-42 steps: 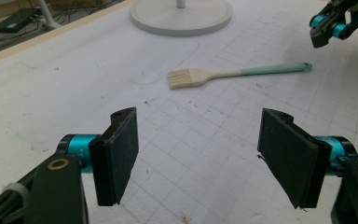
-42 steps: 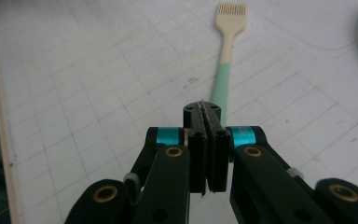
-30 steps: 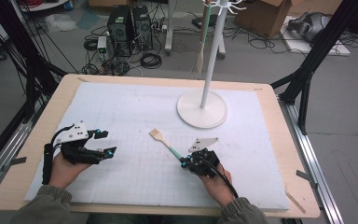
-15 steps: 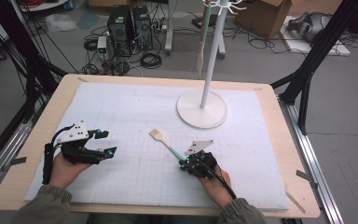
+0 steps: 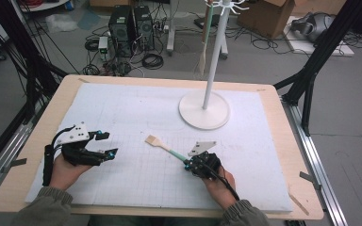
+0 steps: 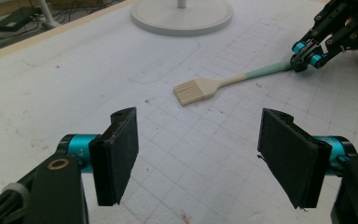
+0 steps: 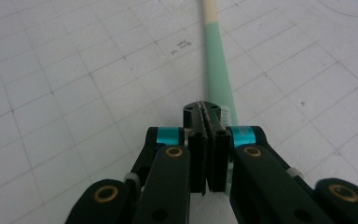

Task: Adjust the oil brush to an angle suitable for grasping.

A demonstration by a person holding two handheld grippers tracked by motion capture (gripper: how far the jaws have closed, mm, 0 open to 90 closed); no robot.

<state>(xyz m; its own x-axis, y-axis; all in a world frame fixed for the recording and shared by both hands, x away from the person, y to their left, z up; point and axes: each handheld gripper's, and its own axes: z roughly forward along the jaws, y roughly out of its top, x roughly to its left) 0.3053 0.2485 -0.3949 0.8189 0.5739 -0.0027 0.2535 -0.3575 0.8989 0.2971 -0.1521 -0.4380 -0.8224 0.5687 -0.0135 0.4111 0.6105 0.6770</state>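
Soft even light, slightly grainy

Past my table's (image 5: pixel 283 141) far edge I see grey floor (image 5: pixel 264 61) strewn with cables. Two black computer towers (image 5: pixel 129 28) stand upper left of centre, a cardboard box (image 5: pixel 268 14) upper right, black frame struts (image 5: pixel 325 47) at both sides.

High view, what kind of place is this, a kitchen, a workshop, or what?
Probably a lab or recording workspace, not a kitchen: a wooden table with a white gridded mat, computer towers and loose cables on the floor, and black frame struts around it.
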